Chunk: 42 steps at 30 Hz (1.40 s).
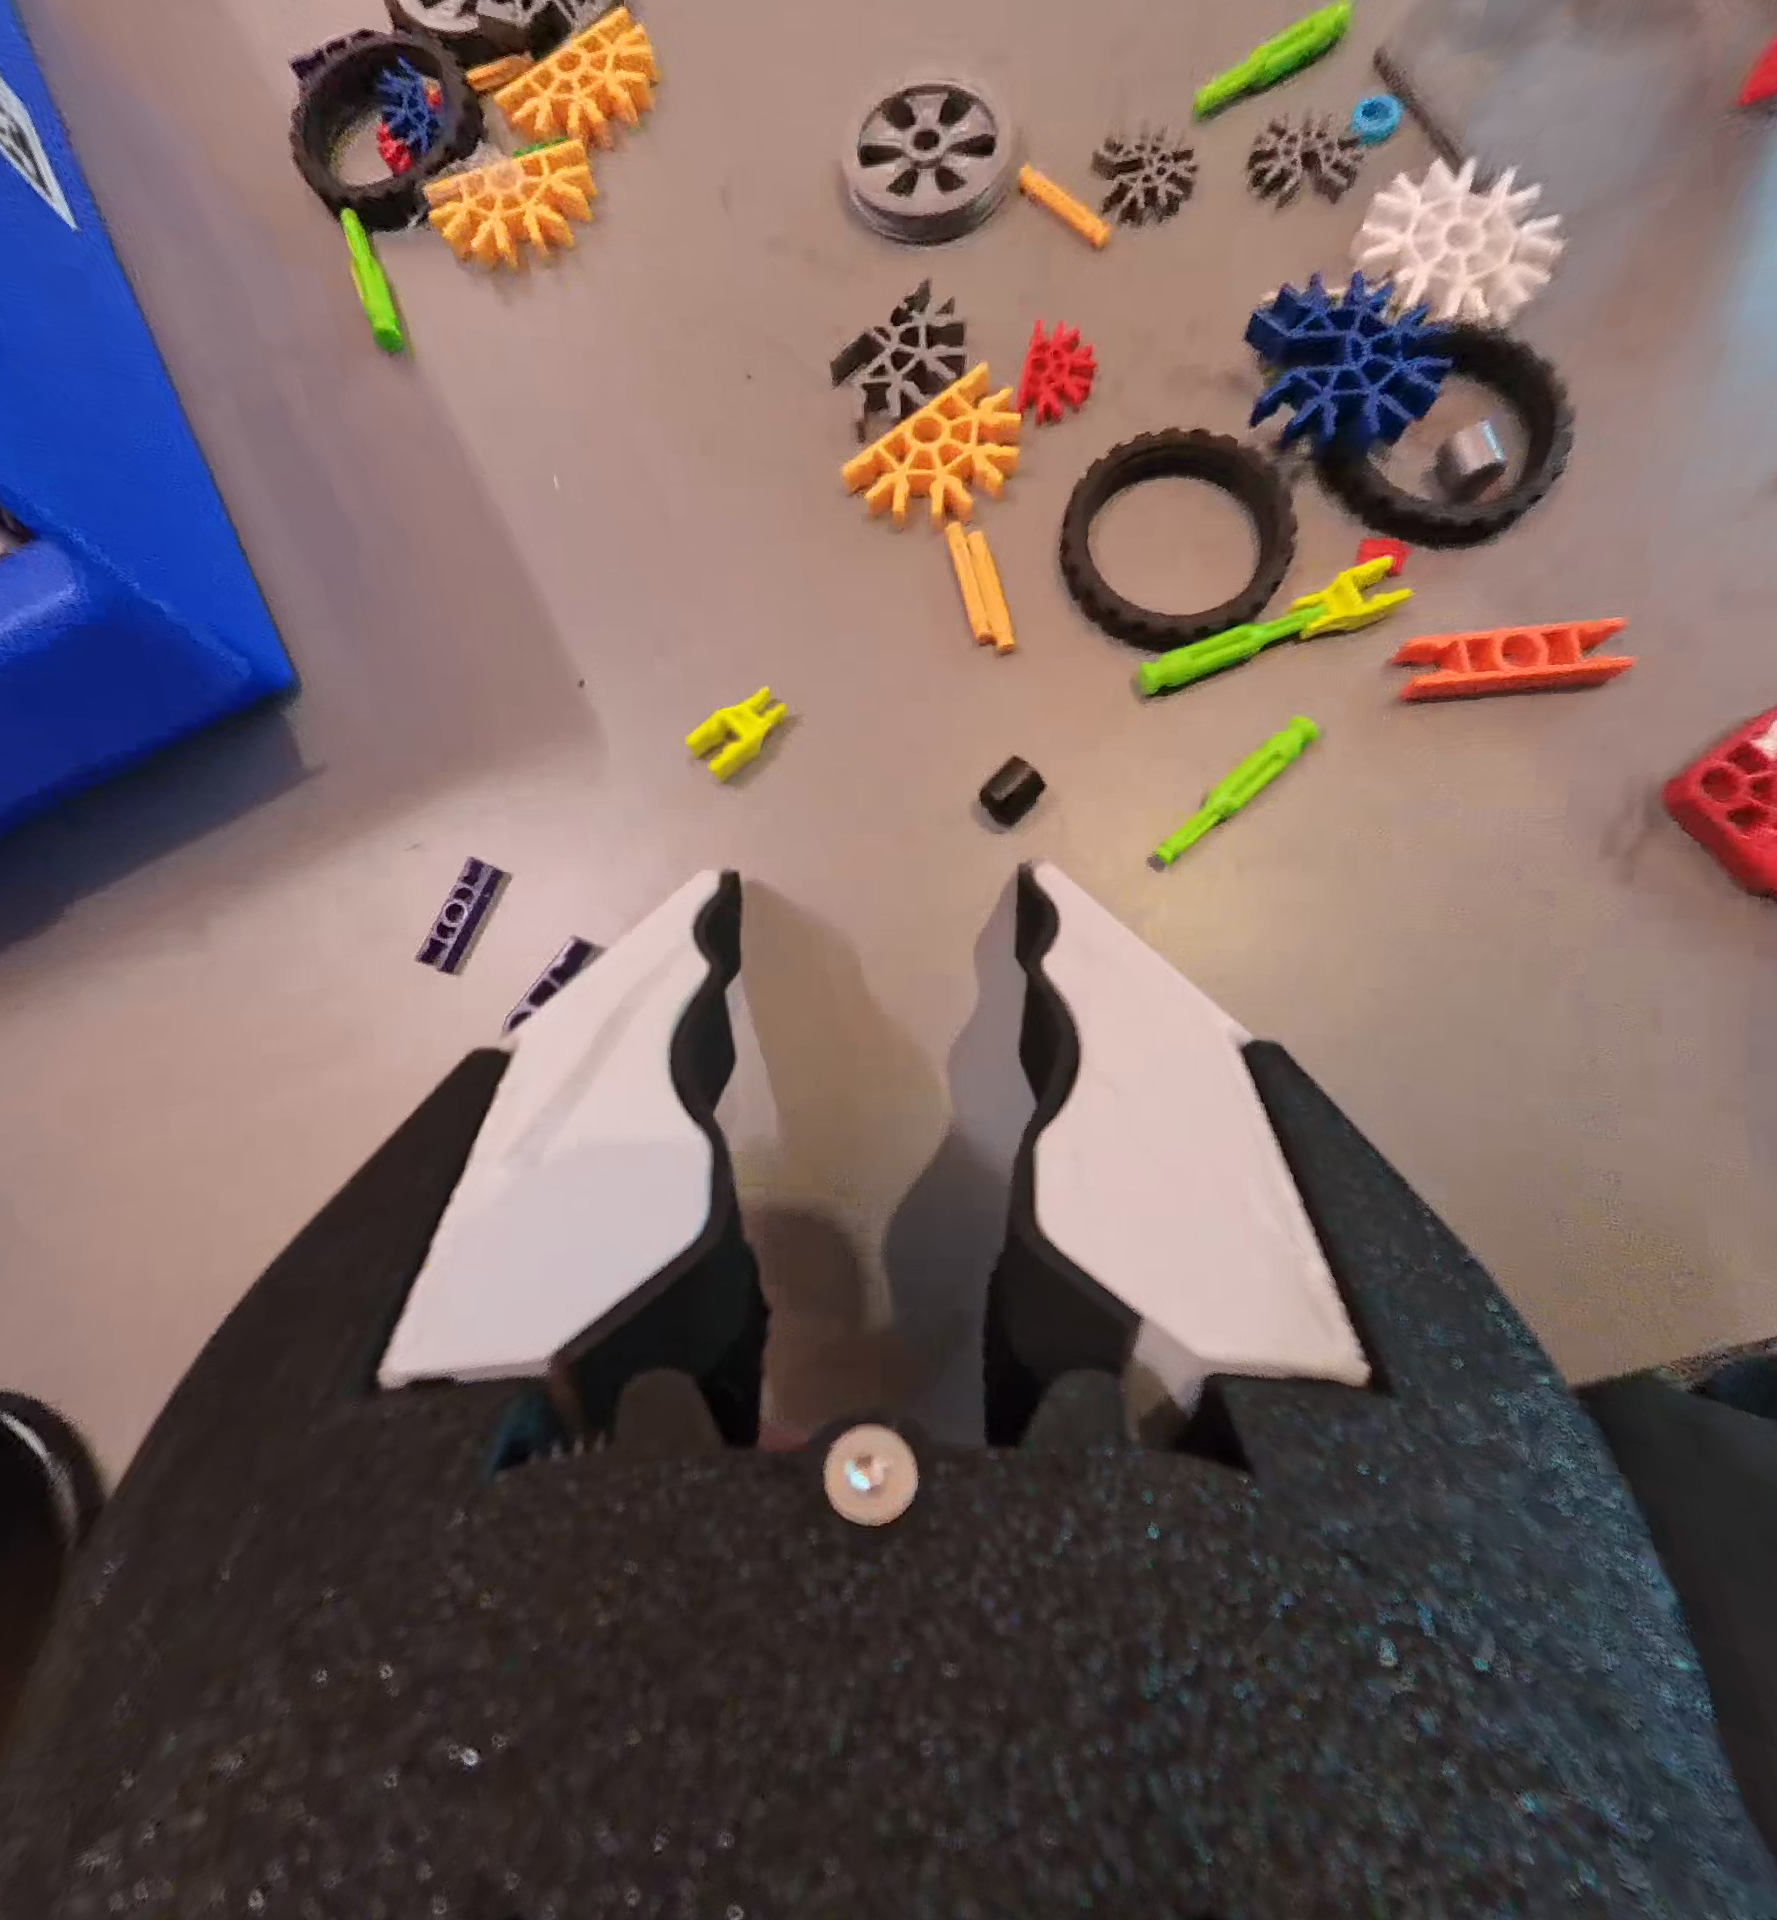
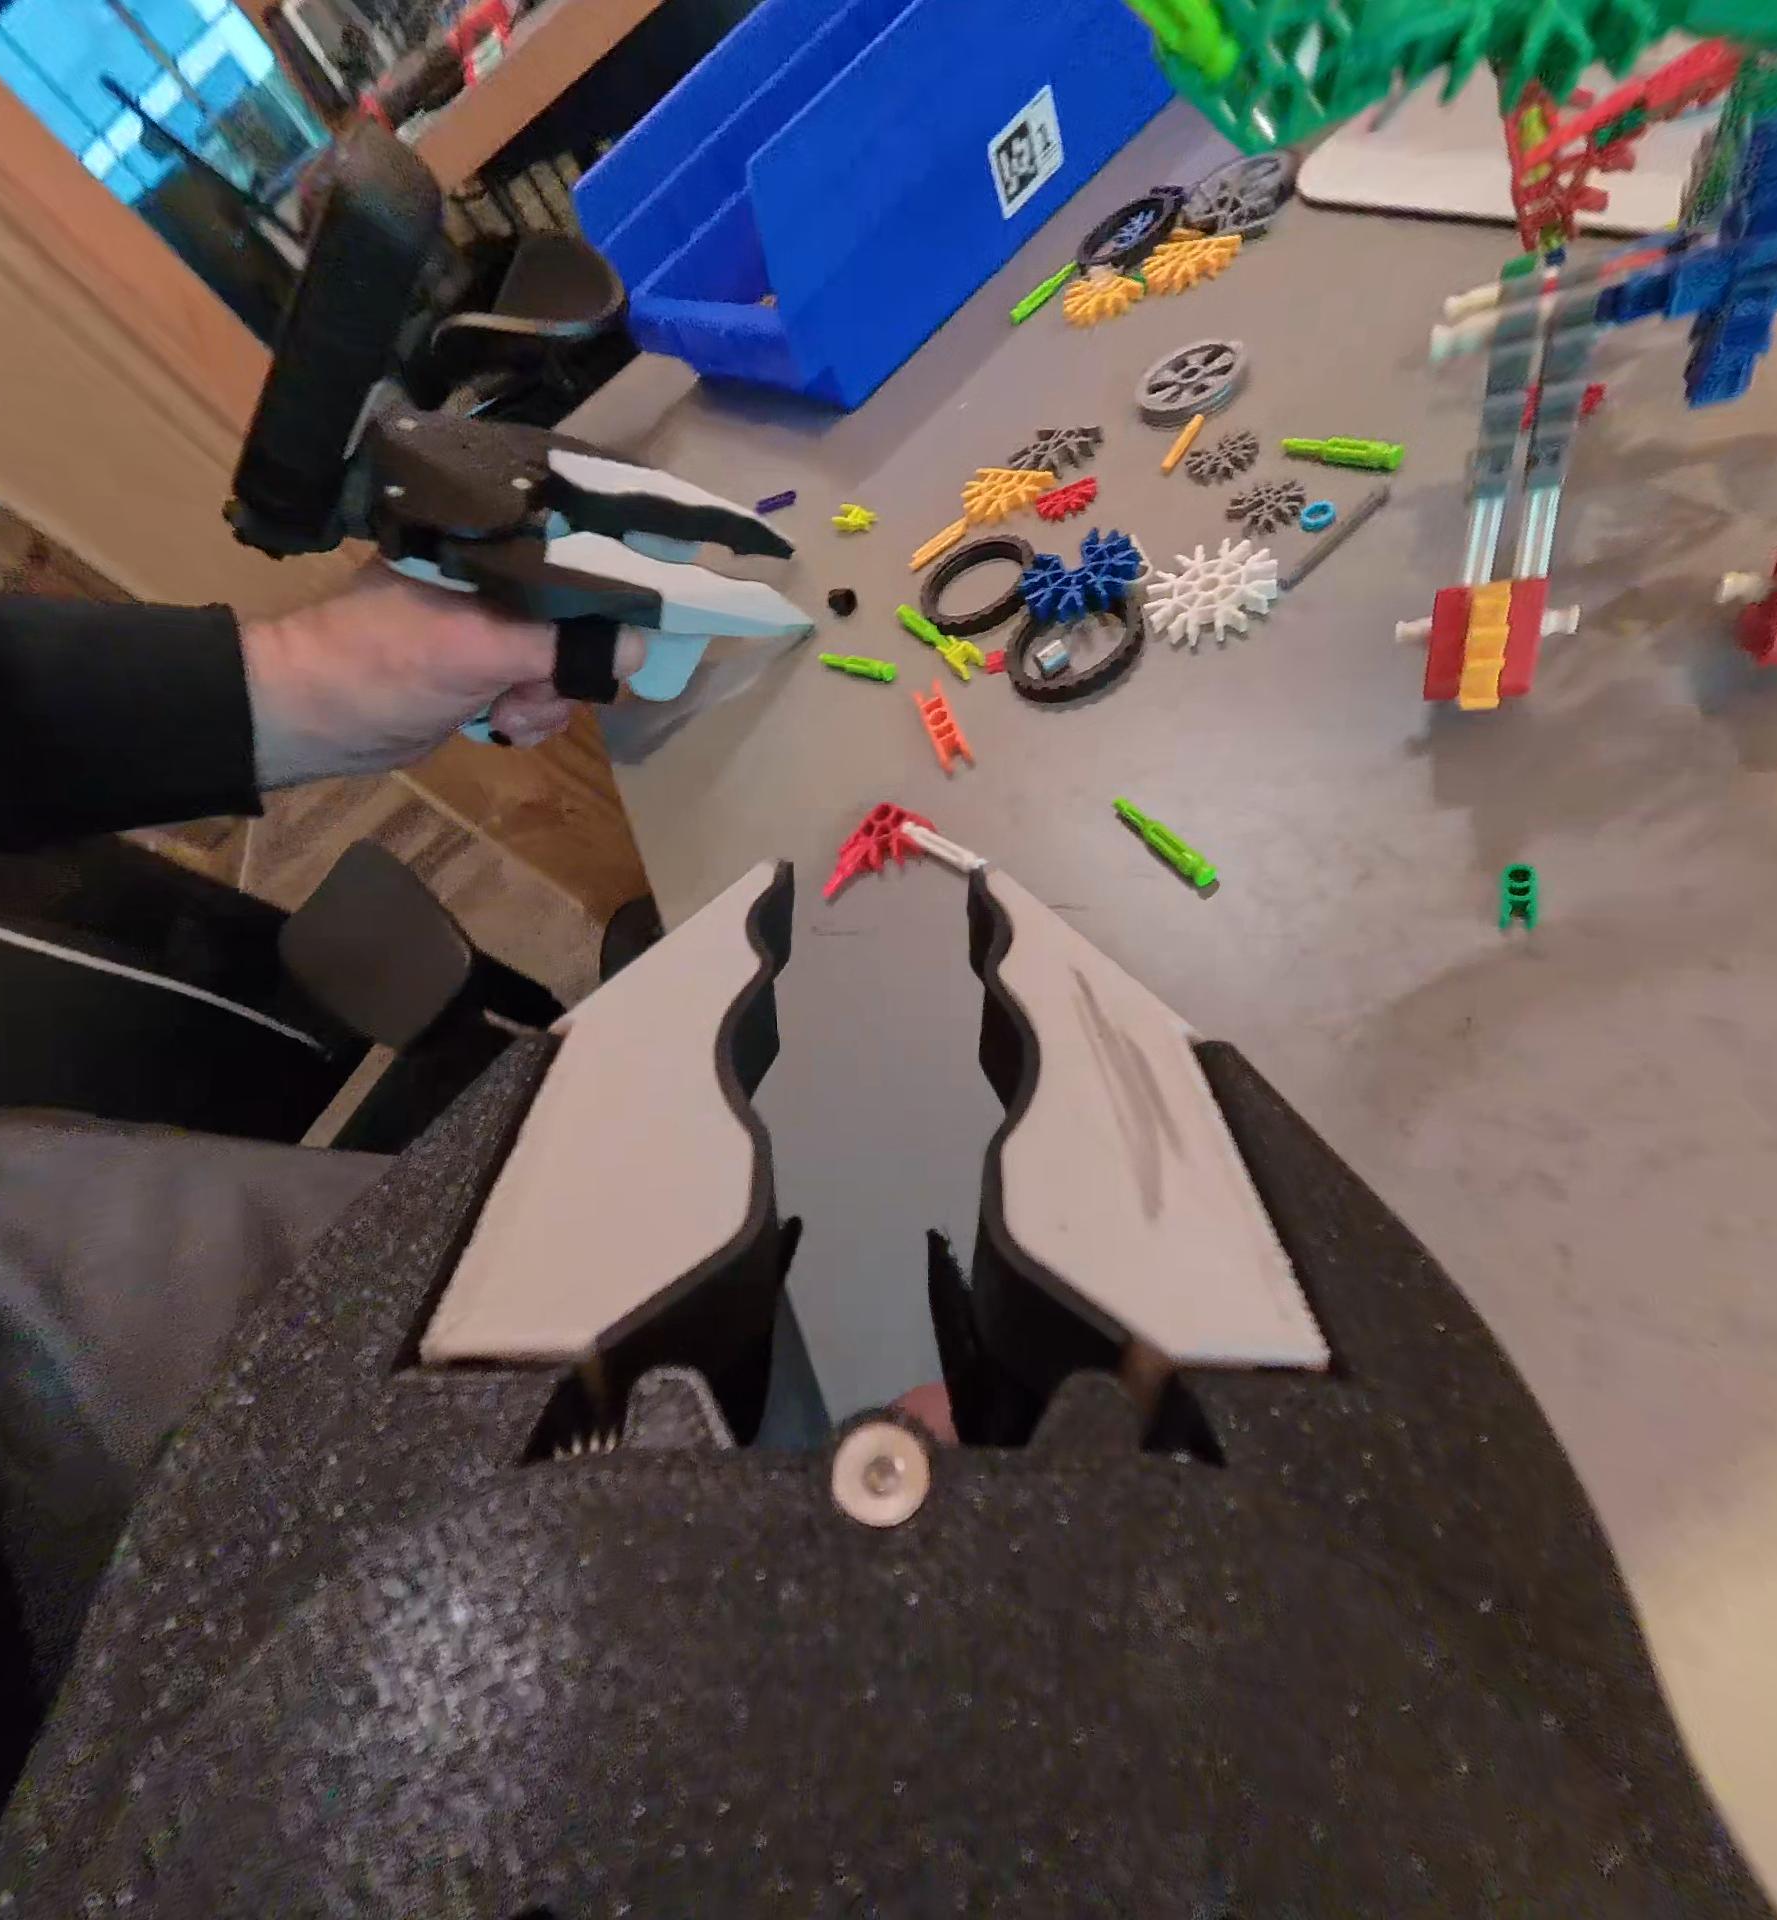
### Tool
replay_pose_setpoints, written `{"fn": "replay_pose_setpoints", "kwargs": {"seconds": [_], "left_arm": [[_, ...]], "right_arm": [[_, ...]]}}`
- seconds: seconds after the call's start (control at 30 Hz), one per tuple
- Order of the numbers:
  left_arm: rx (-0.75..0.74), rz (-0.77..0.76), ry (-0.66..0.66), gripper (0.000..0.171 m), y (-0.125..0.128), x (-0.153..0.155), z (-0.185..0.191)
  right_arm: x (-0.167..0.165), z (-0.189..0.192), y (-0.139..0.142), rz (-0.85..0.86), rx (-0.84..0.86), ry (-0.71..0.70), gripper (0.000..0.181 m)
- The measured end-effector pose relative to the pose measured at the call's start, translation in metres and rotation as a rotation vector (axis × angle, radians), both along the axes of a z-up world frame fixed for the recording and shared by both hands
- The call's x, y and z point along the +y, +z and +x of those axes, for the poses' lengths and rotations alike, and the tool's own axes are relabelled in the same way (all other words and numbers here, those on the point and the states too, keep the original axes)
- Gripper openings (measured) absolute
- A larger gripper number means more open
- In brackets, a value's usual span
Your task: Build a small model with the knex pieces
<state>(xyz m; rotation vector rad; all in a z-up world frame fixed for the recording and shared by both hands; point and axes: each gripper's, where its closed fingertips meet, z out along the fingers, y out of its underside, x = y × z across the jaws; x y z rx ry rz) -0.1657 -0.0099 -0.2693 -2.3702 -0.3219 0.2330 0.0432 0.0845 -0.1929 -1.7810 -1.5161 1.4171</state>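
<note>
Left wrist view: the left tool hangs released and empty over the grey surface, nearest a small black plastic cap and a little yellow plastic clip.

Right wrist view: the right tool is released too, near the surface's front edge. Its right fingertip touches or covers the end of the white rod on a red spiky plastic piece.

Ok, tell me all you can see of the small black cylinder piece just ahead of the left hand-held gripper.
The small black cylinder piece is a short, stubby, dull plastic-looking spacer lying tilted on its side on the grey tabletop. It sits alone, touching nothing, just beyond the fingertips of the open left hand-held gripper, nearer its right finger. A lime-green rod lies to its right.
</note>
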Motion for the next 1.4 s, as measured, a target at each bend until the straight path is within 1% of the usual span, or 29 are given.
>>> {"fn": "replay_pose_setpoints", "kwargs": {"seconds": [0.07,0.13,0.2,0.27,0.33,0.37,0.43,0.47,0.5,0.57,0.63,0.7,0.77,0.8,0.87,0.9,0.93,0.97,1.03,1.07,1.1,1.17,1.23,1.27,1.3,1.33,1.4], "left_arm": [[-0.027,0.026,0.004,0.055,0.000,-0.002,-0.005],[-0.029,0.083,-0.032,0.053,-0.001,0.000,-0.004],[-0.031,0.108,-0.068,0.052,-0.001,0.000,-0.002],[-0.042,0.129,-0.096,0.049,-0.001,-0.001,0.001],[-0.040,0.139,-0.135,0.044,0.000,-0.002,0.005],[-0.038,0.149,-0.161,0.038,0.001,-0.002,0.008],[-0.056,0.170,-0.183,0.035,0.003,-0.003,0.010],[-0.079,0.196,-0.205,0.031,0.006,-0.003,0.014],[-0.100,0.226,-0.227,0.030,0.009,-0.003,0.017],[-0.118,0.323,-0.280,0.032,0.021,-0.004,0.023],[-0.125,0.365,-0.362,0.043,0.027,-0.008,0.033],[-0.159,0.421,-0.406,0.054,0.034,-0.013,0.036],[-0.191,0.506,-0.387,0.055,0.044,-0.019,0.030],[-0.205,0.539,-0.360,0.055,0.049,-0.021,0.026],[-0.198,0.557,-0.333,0.057,0.054,-0.026,0.024],[-0.176,0.574,-0.348,0.058,0.062,-0.029,0.027],[-0.142,0.604,-0.372,0.058,0.076,-0.030,0.030],[-0.091,0.639,-0.388,0.058,0.093,-0.028,0.031],[0.002,0.700,-0.419,0.058,0.126,-0.017,0.030],[0.031,0.714,-0.443,0.060,0.139,-0.006,0.032],[0.075,0.712,-0.444,0.061,0.148,0.009,0.029],[0.129,0.676,-0.456,0.061,0.157,0.044,0.023],[0.132,0.610,-0.479,0.062,0.154,0.087,0.020],[0.131,0.552,-0.500,0.065,0.148,0.110,0.018],[0.142,0.509,-0.519,0.073,0.142,0.130,0.016],[0.163,0.486,-0.544,0.074,0.136,0.149,0.015],[0.170,0.421,-0.580,0.078,0.118,0.179,0.011]], "right_arm": [[0.001,-0.006,-0.017,-0.002,0.008,-0.042,0.036],[0.001,-0.010,-0.030,0.007,-0.001,-0.076,0.045],[0.002,-0.016,-0.020,0.021,0.063,-0.116,0.049],[-0.004,-0.020,-0.030,0.043,0.004,-0.098,0.058],[-0.007,-0.026,-0.028,0.055,0.022,-0.106,0.059],[-0.009,-0.029,-0.028,0.050,0.017,-0.107,0.061],[-0.006,-0.032,-0.031,0.086,0.001,-0.138,0.065],[-0.004,-0.032,-0.031,0.112,0.002,-0.161,0.066],[0.001,-0.031,-0.029,0.142,0.013,-0.205,0.067],[0.010,-0.026,-0.019,0.258,0.063,-0.313,0.067],[0.014,-0.018,-0.003,0.404,0.142,-0.454,0.068],[0.001,-0.012,0.004,0.434,0.200,-0.568,0.067],[-0.017,-0.007,0.013,0.488,0.226,-0.680,0.062],[-0.027,-0.008,0.021,0.508,0.232,-0.701,0.058],[-0.042,-0.014,0.037,0.597,0.172,-0.664,0.057],[-0.043,-0.016,0.047,0.675,0.132,-0.645,0.057],[-0.042,-0.019,0.061,0.735,0.123,-0.628,0.057],[-0.042,-0.023,0.078,0.768,0.143,-0.610,0.056],[-0.032,-0.032,0.106,0.826,0.182,-0.596,0.055],[-0.023,-0.038,0.114,0.859,0.183,-0.593,0.055],[-0.011,-0.045,0.119,0.885,0.176,-0.592,0.055],[0.018,-0.060,0.118,0.913,0.146,-0.580,0.055],[0.049,-0.075,0.109,0.934,0.132,-0.568,0.054],[0.064,-0.082,0.099,0.925,0.102,-0.547,0.054],[0.075,-0.088,0.089,0.906,0.080,-0.524,0.054],[0.082,-0.094,0.081,0.893,0.074,-0.498,0.053],[0.092,-0.100,0.065,0.910,0.040,-0.453,0.041]]}}
